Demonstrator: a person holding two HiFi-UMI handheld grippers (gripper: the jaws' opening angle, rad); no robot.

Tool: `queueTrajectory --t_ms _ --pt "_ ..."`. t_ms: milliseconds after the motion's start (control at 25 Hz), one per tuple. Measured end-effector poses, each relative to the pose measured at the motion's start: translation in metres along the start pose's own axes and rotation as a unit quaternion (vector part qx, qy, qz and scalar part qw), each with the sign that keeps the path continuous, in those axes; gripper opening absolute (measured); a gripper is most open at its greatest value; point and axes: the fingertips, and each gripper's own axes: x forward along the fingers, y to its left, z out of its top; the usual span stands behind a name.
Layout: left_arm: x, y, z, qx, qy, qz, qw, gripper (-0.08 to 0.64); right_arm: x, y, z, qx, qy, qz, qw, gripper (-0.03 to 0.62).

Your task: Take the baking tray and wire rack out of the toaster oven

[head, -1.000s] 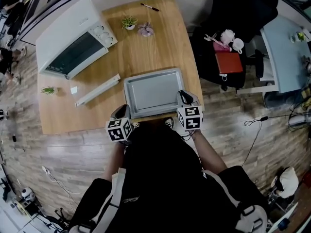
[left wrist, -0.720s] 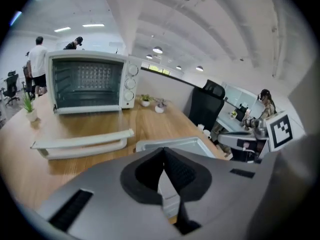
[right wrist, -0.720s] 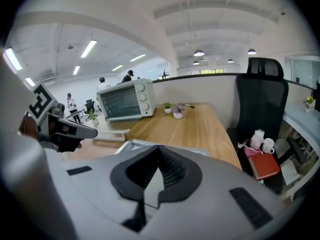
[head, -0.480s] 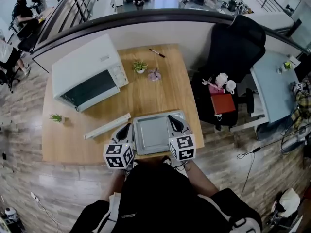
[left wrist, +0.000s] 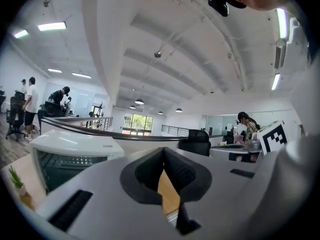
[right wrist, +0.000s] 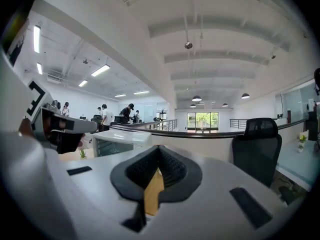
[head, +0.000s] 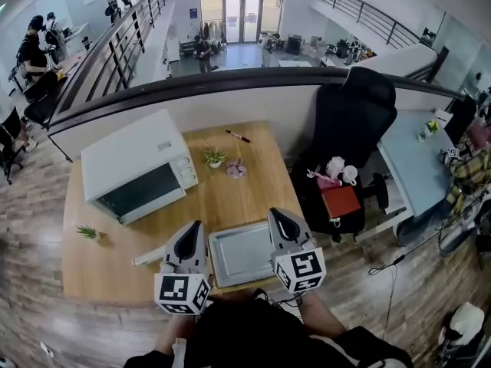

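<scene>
**A:** Left gripper (left wrist: 164,153): are the jaws apart or together?
**B:** Together, with nothing between them. The right gripper (right wrist: 159,156) is the same. Both hover over the near edge of the wooden desk (head: 222,202).
**A:** And the toaster oven (head: 134,167)?
**B:** Back left on the desk, glass front toward the person.
**A:** The baking tray (head: 242,255)?
**B:** Flat on the desk by the front edge, well apart from the oven, seen between the two grippers.
**A:** Smaller things?
**B:** A long white strip (head: 144,260) lies just left of the tray, possibly a handle, half hidden. Farther back are a potted plant (head: 212,158) and a pen (head: 238,136).
</scene>
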Motion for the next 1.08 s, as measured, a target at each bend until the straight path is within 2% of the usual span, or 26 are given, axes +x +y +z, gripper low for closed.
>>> queueTrajectory --t_ms 280,1080 --pt "0.002 0.008 -0.021 -0.014 0.024 0.005 0.9996 0.023 -0.009 -0.001 -0.007 -0.004 0.011 -0.005 1.0 0.006" --pt "0.0 -0.004 -0.03 -0.004 0.038 -0.01 0.9992 0.023 -0.024 -0.002 -0.014 0.003 0.017 -0.01 1.0 0.006"
